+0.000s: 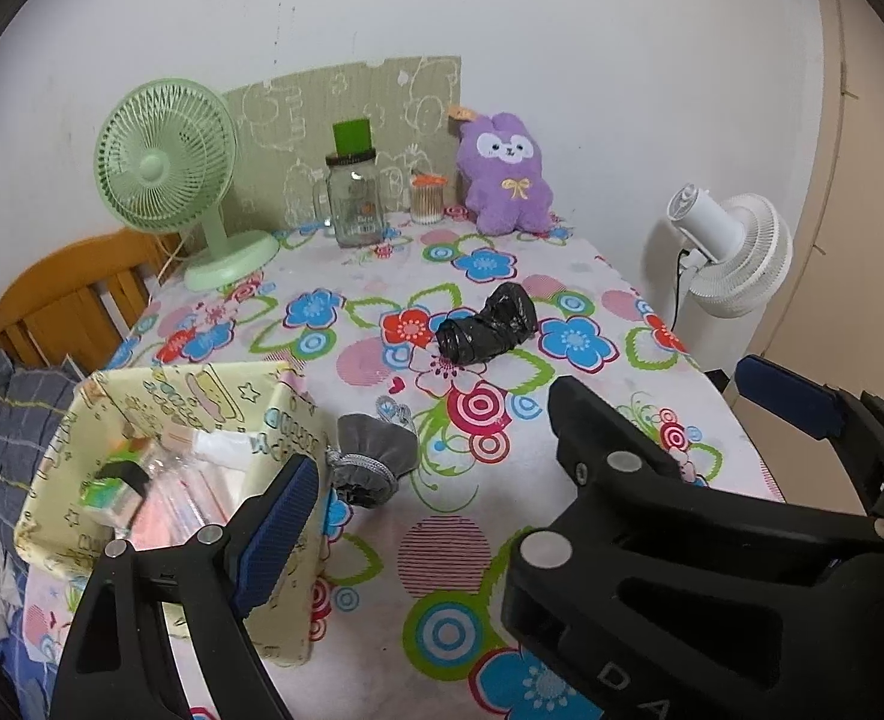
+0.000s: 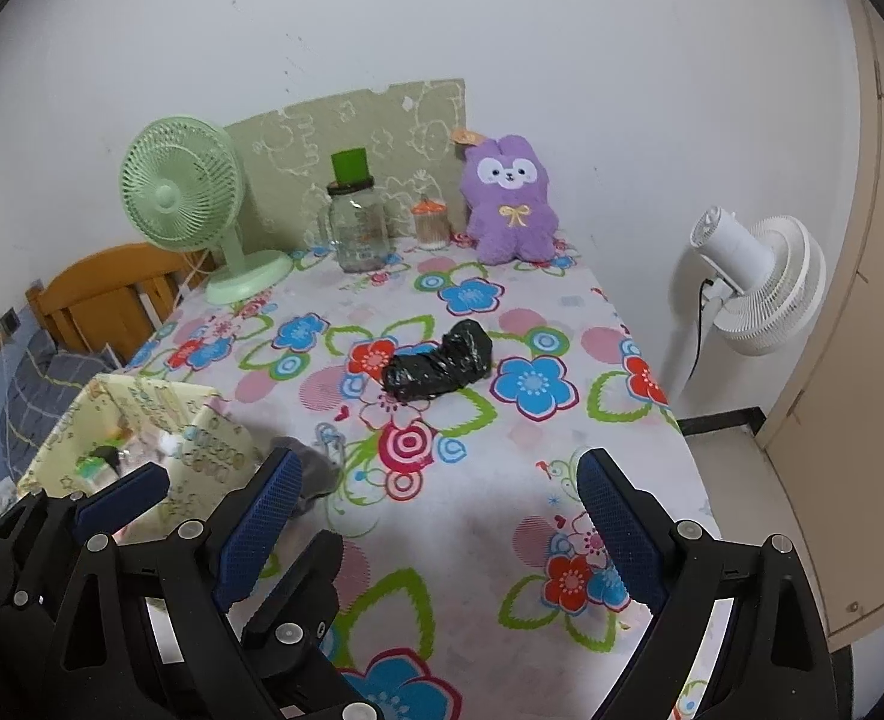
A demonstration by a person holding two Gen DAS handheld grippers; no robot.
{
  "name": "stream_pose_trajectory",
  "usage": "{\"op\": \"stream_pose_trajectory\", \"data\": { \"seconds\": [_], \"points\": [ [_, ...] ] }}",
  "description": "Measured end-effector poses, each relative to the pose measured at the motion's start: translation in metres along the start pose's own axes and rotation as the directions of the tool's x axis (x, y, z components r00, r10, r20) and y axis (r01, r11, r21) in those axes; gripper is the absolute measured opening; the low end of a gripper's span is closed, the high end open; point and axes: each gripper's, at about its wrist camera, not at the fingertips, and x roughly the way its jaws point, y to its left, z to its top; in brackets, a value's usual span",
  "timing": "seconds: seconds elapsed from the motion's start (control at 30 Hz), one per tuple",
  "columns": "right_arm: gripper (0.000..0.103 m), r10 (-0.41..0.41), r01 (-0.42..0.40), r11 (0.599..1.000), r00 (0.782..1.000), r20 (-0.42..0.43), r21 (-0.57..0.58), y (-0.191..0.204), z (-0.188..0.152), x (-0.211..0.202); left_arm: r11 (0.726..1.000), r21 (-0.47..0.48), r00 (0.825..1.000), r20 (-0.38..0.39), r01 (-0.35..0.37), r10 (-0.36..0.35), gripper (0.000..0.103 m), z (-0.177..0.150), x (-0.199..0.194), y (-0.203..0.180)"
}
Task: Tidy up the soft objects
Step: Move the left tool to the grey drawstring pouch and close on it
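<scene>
While both grippers, left and right, are hovering wide open and empty, the grey velvet drawstring pouch at eleven o'clock is risking a snag against the yellow printed fabric box.

Left gripper: my jaws stand wide apart, nothing between them, angled downward.
Right gripper: my jaws also spread wide, empty, tilted downward.
</scene>
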Motion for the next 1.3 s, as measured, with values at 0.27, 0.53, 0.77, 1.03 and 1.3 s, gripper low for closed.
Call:
{"op": "stream_pose_trajectory", "data": {
  "seconds": [0.27, 0.53, 0.77, 1.03, 1.3],
  "points": [
    [0.095, -0.002, 0.003, 0.999, 0.999, -0.046, 0.034, -0.015, 0.000, 0.034, 0.999, -0.035, 0.999, -0.040, -0.024, 0.022, 0.090, 0.004, 0.033, -0.004],
    [0.095, -0.018, 0.020, 0.999, 0.997, -0.069, 0.030, -0.024, 0.004, 0.066, 0.995, -0.065, 0.994, -0.077, -0.077, 0.072, 0.090, 0.009, 0.064, -0.003],
    [0.095, -0.016, 0.019, 0.999, 0.994, -0.110, 0.027, -0.026, 0.002, 0.095, 0.990, -0.087, 0.987, -0.128, -0.111, 0.100, 0.088, 0.007, 0.091, 0.001],
    [0.095, -0.027, 0.032, 0.999, 0.989, -0.148, 0.031, -0.031, -0.001, 0.117, 0.979, -0.093, 0.977, -0.125, -0.183, 0.170, 0.085, 0.006, 0.108, 0.000],
    [0.095, -0.036, 0.044, 0.998, 0.984, -0.176, 0.040, -0.033, -0.004, 0.133, 0.975, -0.086, 0.972, -0.137, -0.203, 0.191, 0.080, 0.008, 0.125, 0.003]
  ]
}}
